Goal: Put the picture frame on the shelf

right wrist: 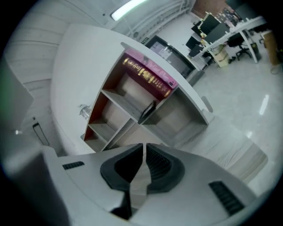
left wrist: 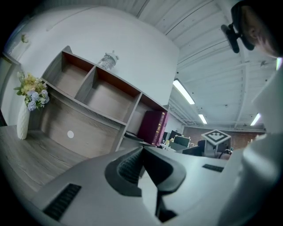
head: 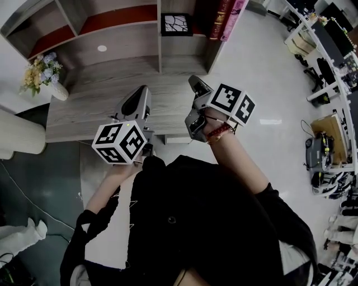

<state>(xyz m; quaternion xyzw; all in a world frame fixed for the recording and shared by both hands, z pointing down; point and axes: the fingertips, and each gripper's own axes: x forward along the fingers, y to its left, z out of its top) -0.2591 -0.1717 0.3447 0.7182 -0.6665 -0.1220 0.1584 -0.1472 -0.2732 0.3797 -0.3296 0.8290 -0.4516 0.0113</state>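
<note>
Wooden shelf [head: 112,47] holds picture frame [head: 177,24] beside maroon books [head: 226,17].

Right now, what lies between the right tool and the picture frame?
Only bare wooden desktop separates right tool from picture frame; the head view shows it.

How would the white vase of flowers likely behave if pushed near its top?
The vase is tall and narrow, so it would probably tip rather than slide. Its flowers spread above the neck, likely making it top-heavy.
</note>
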